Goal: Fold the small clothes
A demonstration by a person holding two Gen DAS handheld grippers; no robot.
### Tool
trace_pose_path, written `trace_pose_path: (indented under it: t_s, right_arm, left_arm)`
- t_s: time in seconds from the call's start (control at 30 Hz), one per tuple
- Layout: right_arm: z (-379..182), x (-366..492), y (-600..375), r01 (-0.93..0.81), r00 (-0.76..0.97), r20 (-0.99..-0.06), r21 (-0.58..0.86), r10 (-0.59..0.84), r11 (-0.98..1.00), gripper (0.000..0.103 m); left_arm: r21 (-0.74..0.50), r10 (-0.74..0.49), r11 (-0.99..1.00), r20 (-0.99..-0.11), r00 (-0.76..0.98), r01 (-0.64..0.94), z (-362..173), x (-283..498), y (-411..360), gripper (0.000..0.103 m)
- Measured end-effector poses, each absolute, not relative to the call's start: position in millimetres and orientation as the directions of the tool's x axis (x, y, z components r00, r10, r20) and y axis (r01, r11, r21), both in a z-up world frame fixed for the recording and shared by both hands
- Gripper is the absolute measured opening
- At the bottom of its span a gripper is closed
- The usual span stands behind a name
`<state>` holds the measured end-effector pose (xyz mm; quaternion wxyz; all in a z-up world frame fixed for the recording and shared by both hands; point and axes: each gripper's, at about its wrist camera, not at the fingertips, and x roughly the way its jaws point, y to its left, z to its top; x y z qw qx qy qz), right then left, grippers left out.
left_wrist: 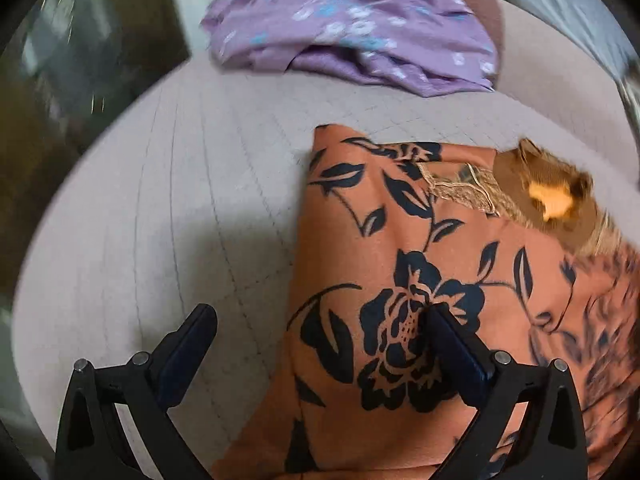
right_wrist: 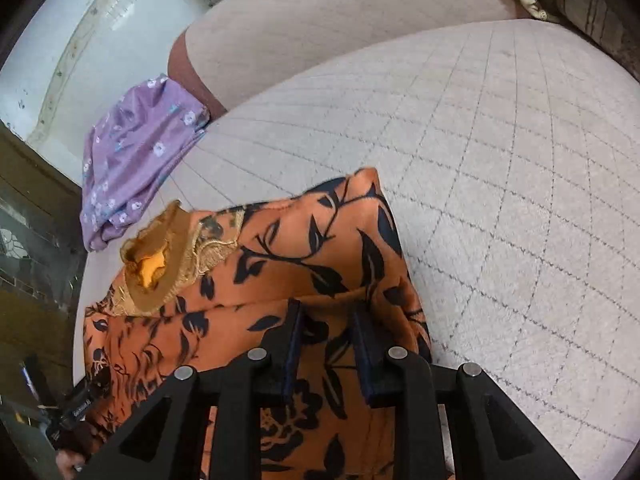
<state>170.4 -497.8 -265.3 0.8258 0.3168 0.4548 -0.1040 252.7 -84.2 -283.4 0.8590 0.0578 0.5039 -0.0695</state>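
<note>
Left gripper (left_wrist: pixel 320 320): jaws spread wide, nothing held, one finger over the orange black-flowered fabric garment (left_wrist: pixel 400 280), the other over bare sheet | garment: lies partly folded on the pale grid-stitched quilted sheet (left_wrist: pixel 180 200) | right gripper (right_wrist: pixel 326 316): jaws narrow, pinching a raised fold of the garment | purple floral cloth (left_wrist: pixel 352 28): crumpled beyond the garment, apart.

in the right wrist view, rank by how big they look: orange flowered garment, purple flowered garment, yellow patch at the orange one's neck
1. orange flowered garment, though it lies nearest the camera, which enlarges it
2. purple flowered garment, farther off and bunched, so its real size is unsure
3. yellow patch, clearly the smallest
</note>
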Motion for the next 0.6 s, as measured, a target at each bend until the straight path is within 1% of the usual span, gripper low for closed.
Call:
trace_pose_path:
  t_s: [0.07, 0.17, 0.23, 0.3, 0.37, 0.47, 0.5, 0.53, 0.6]
  right_arm:
    - [-257.5, 167.5, -496.4, 0.435, 0.588, -0.797, 0.455, 0.138, 0.777, 0.029]
    - [-252.1, 162.8, -486.9, 0.375, 0.611, -0.763, 0.513, 0.21, 0.773, 0.029]
    - [-247.9, 163.3, -468.4, 0.306, 0.605, -0.756, 0.509, 0.248, 0.805, 0.029]
    - [-248.6, 167.4, -441.1, 0.233, 0.572, -0.774, 0.472, 0.273, 0.85, 0.029]
    - [-260.8, 170.1, -421.2, 0.186, 0.501, -0.811, 0.442, 0.302, 0.878, 0.029]
    - [-257.3, 161.8, -407.9, 0.159, 0.519, -0.819, 0.371, 0.242, 0.915, 0.029]
    - [-255.5, 157.3, -407.8, 0.162, 0.511, -0.822, 0.379, 0.252, 0.911, 0.029]
    - [-250.6, 147.9, -410.0, 0.159, 0.523, -0.804, 0.418, 0.282, 0.895, 0.029]
    - [-243.6, 132.0, -412.5, 0.155, 0.552, -0.781, 0.44, 0.291, 0.885, 0.029]
  left_arm:
    - [0.014, -0.073, 0.984, -0.878, 0.473, 0.177, -279.7, 255.0, -81.2, 0.103]
    - [0.06, -0.04, 0.985, -0.836, 0.548, 0.163, -265.9, 244.5, -78.3, 0.103]
    - [0.113, -0.014, 0.975, -0.829, 0.559, 0.192, -266.2, 239.8, -81.4, 0.103]
    - [0.146, 0.012, 0.966, -0.847, 0.531, 0.212, -274.9, 234.8, -83.1, 0.103]
    - [0.113, -0.016, 0.971, -0.847, 0.532, 0.209, -277.6, 224.8, -80.0, 0.103]
    - [0.104, -0.029, 0.97, -0.849, 0.528, 0.22, -271.7, 214.0, -72.5, 0.103]
    - [0.106, -0.024, 0.972, -0.843, 0.537, 0.21, -268.0, 207.3, -66.6, 0.103]
    - [0.108, -0.019, 0.974, -0.835, 0.549, 0.198, -263.9, 199.5, -59.1, 0.103]
    - [0.099, -0.022, 0.978, -0.825, 0.565, 0.183, -258.9, 185.3, -44.5, 0.103]
